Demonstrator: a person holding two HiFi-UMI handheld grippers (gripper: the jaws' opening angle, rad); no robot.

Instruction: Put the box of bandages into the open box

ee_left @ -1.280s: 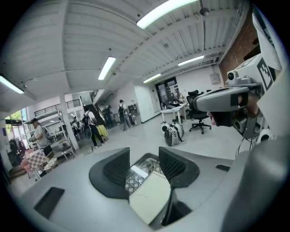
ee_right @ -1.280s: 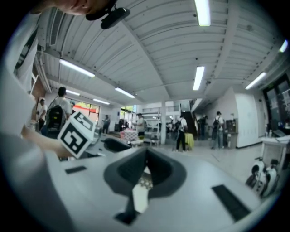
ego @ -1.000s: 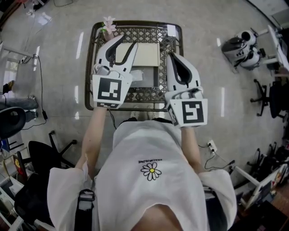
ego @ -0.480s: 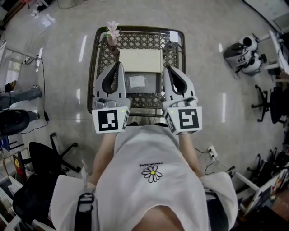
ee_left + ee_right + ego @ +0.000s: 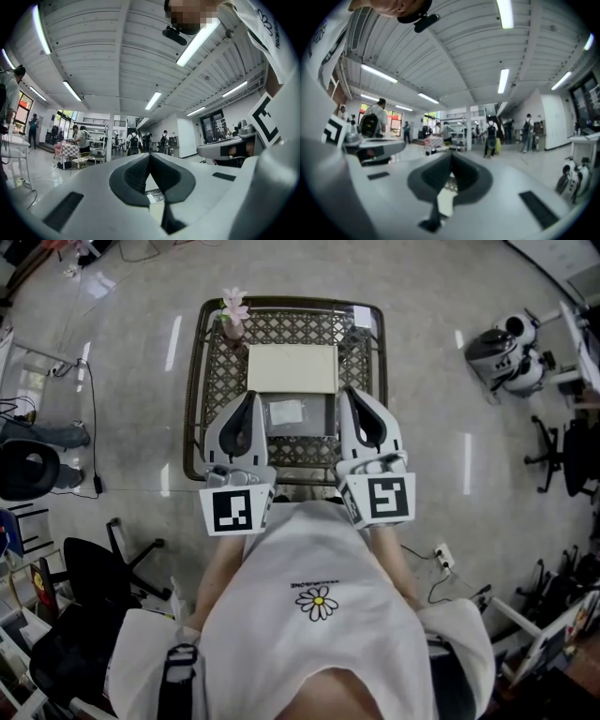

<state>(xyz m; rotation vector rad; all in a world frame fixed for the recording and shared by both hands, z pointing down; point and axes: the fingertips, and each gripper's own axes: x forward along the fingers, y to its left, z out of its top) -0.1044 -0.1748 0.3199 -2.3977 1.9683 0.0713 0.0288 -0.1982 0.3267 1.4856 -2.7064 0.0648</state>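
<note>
The open box [image 5: 326,418] sits mid-table, its cream lid [image 5: 292,368] folded back on the far side. Inside it lies the flat greyish box of bandages [image 5: 285,412], white label up. My left gripper [image 5: 251,396] hangs just left of the box, jaws shut and empty; in the left gripper view [image 5: 149,155] its dark pads meet, with a slice of the pack showing below them. My right gripper [image 5: 348,393] is level with it on the box's right side, also shut on nothing, its pads touching in the right gripper view [image 5: 451,155].
The box rests on a small lattice-top table [image 5: 217,381] with a dark rim. A pink flower in a vase [image 5: 231,309] stands at its back left corner and a small white card [image 5: 362,316] at the back right. Office chairs [image 5: 94,563] and a white machine [image 5: 502,348] stand on the floor around.
The left gripper, open over the box's left side a second ago, has shut and drawn back toward the person. The right gripper shifted slightly. The pack now lies uncovered in the box.
</note>
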